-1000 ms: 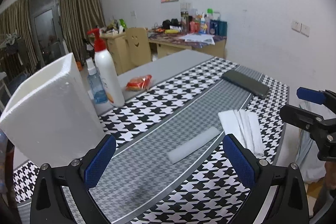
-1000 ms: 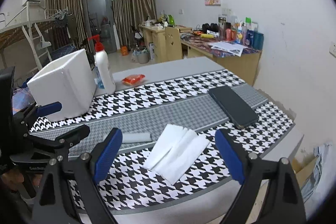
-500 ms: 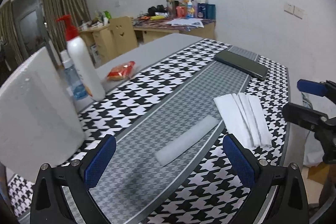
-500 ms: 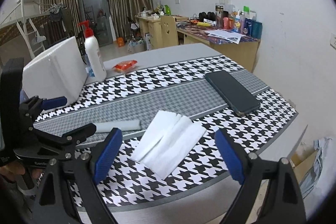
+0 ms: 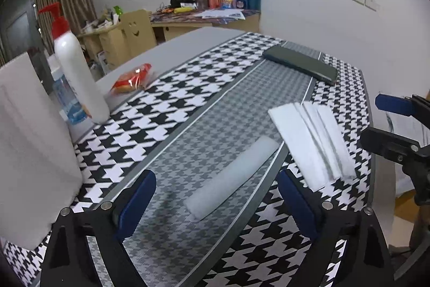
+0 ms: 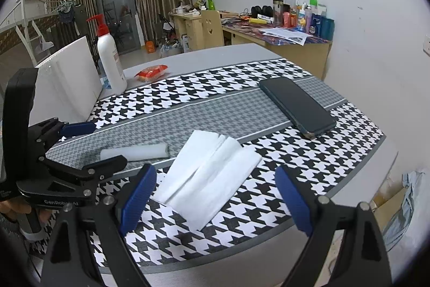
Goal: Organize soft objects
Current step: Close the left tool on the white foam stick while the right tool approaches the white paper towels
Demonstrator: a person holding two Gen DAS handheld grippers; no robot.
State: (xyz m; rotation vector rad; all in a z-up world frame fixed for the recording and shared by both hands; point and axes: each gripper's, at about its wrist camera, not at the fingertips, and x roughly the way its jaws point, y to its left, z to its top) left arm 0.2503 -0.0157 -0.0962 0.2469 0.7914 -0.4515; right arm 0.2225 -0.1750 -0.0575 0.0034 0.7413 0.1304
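Note:
A pale grey foam strip [image 5: 233,174] lies on the grey band of the houndstooth cloth [image 5: 172,98]. My left gripper [image 5: 215,203] hovers low over its near end. Its jaws are closing, the strip's end sits between the blue pads, and they do not touch it. A fanned stack of white tissues [image 6: 209,179] lies to the right of the strip [image 6: 134,151]. My right gripper [image 6: 216,202] stands open just above the tissues' near edge, touching nothing. Each gripper shows in the other's view: the left gripper [image 6: 94,145] and the right gripper [image 5: 387,124].
A dark phone [image 6: 298,106] lies at the far right of the cloth. A white foam box [image 5: 32,141], a red-pump lotion bottle [image 5: 78,71] and a red snack packet [image 5: 131,78] stand at the left and back. The table's edge runs close on the right.
Both grippers have sunk toward the table. The left one has closed in on the foam strip, whose near end now lies between its pads, and its jaws have narrowed slightly.

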